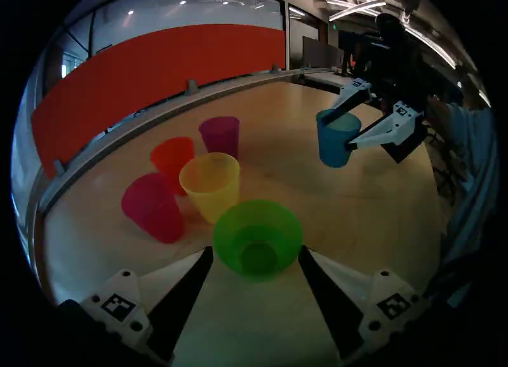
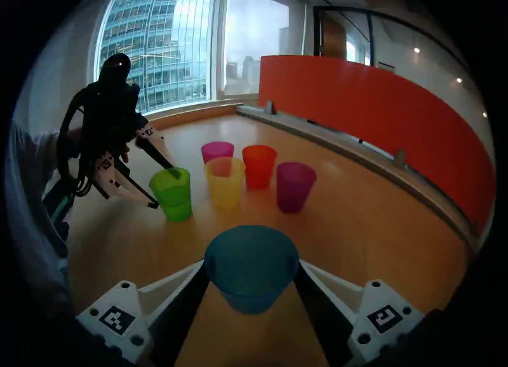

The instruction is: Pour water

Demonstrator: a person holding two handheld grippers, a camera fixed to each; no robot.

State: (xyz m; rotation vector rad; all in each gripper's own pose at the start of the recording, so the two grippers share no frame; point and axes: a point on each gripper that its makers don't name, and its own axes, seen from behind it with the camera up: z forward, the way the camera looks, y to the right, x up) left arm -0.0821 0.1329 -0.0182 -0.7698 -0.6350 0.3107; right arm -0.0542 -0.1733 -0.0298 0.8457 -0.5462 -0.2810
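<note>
Fingers of the left gripper (image 1: 256,251) are clamping a translucent green plastic cup (image 1: 257,237); those of the right gripper (image 2: 252,265) are clamping a blue plastic cup (image 2: 252,275), upright. Four coloured cups (image 1: 211,183) are standing beyond on the wooden tabletop (image 1: 362,208). Pouring seems not yet started.

Near the yellow cup (image 1: 210,183) stand a green cup (image 1: 258,239), orange cup (image 1: 171,159), purple cup (image 1: 220,135) and pink cup (image 1: 152,207); farther off, a blue cup (image 1: 336,138) and red panel (image 1: 159,75).
</note>
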